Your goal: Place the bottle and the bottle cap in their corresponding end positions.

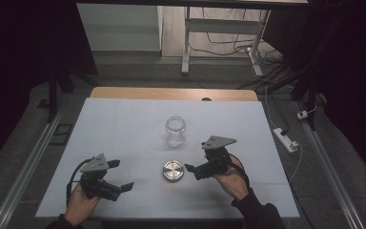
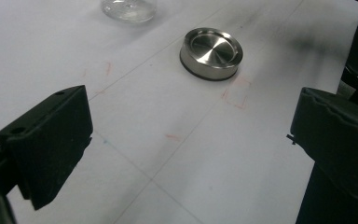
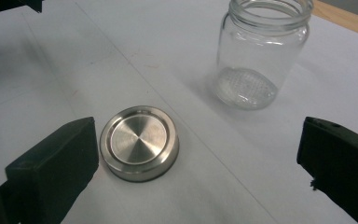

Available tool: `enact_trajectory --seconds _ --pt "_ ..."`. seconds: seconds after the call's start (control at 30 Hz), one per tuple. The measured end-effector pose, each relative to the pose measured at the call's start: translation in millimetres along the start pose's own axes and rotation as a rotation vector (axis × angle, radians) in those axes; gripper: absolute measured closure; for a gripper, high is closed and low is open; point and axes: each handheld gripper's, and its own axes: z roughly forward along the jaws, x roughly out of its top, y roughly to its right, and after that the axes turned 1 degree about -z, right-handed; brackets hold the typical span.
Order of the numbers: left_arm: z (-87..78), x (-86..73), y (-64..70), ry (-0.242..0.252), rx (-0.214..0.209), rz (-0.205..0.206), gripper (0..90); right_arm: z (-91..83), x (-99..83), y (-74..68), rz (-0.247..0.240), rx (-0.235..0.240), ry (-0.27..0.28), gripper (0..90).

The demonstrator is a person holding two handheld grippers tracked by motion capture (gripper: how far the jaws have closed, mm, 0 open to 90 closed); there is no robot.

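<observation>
A clear glass jar (image 1: 175, 131) stands upright and uncapped at the middle of the white table sheet (image 1: 124, 124). Its round steel lid (image 1: 173, 171) lies flat just in front of it, apart from it. My right gripper (image 1: 196, 156) is open just right of the lid, nothing between its jaws. My left gripper (image 1: 122, 175) is open at the front left, farther from the lid. In the right gripper view the lid (image 3: 140, 142) lies by the left jaw, with the jar (image 3: 261, 51) beyond. In the left gripper view the lid (image 2: 211, 53) lies ahead, and the jar's base (image 2: 128, 9) is at the top.
A wooden table edge (image 1: 171, 93) shows beyond the sheet. A white power strip (image 1: 286, 139) with cables lies on the floor at the right. Desk legs (image 1: 186, 43) stand behind the table. Faint red marks (image 2: 235, 95) dot the sheet near the lid.
</observation>
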Motion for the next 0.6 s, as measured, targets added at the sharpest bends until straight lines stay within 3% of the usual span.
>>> enact_trajectory --seconds 0.6 --pt "-34.5 -29.6 -6.2 0.033 0.078 -0.077 0.0 -37.4 -32.0 3.8 0.058 -0.060 0.026 0.0"
